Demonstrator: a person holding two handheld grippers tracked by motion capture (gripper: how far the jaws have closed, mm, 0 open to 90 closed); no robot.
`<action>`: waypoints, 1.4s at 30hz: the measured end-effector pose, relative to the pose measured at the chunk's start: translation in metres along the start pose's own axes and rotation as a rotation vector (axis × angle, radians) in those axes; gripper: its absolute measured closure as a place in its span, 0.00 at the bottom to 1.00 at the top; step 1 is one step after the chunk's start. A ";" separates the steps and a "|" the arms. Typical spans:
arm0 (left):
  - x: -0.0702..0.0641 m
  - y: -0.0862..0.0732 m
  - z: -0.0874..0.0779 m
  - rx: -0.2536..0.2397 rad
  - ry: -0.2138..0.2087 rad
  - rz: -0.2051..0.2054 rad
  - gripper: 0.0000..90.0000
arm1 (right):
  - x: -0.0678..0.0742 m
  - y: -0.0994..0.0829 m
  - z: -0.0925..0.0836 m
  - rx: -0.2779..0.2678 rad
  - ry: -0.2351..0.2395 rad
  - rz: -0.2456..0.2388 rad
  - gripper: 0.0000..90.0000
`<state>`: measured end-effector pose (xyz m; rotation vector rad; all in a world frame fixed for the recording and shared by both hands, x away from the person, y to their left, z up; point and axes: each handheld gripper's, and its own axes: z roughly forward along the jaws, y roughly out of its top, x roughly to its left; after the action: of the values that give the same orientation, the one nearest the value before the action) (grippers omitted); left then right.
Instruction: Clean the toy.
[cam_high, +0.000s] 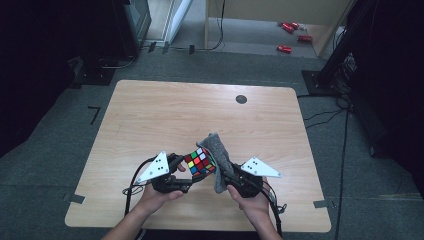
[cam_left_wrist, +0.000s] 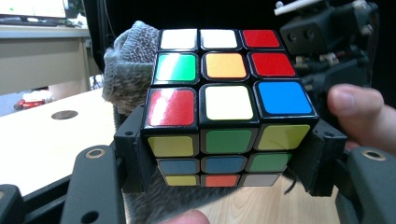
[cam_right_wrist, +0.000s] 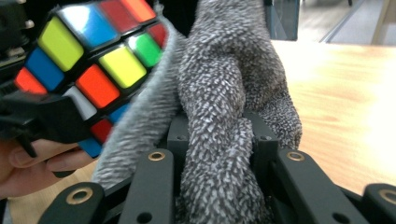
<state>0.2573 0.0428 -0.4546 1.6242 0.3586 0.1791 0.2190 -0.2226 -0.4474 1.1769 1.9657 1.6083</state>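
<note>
above the table's near edge, the left gripper clamps a puzzle cube; the right gripper pinches a grey cloth against it. wipe best with cube steady, cloth pressed flat.

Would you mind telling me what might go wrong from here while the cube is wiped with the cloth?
1. The left tongs clamp the puzzle cube only by its lower layers, above the table; a hard push might pop it free.
2. The grey cloth is bunched in the right tongs; it may slip out or snag a cube edge.
</note>
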 end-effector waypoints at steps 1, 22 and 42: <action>0.001 0.000 -0.001 -0.007 0.001 -0.008 0.38 | 0.001 -0.001 0.000 -0.003 0.003 -0.002 0.78; 0.015 0.003 -0.013 -0.084 0.045 -0.100 0.38 | 0.036 -0.016 0.017 0.066 0.117 -0.217 0.78; 0.015 0.002 -0.010 -0.062 0.038 -0.102 0.38 | 0.035 -0.017 0.017 0.022 0.023 -0.255 0.78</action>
<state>0.2679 0.0575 -0.4530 1.5391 0.4594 0.1424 0.2040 -0.1853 -0.4603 0.8761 2.0565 1.4784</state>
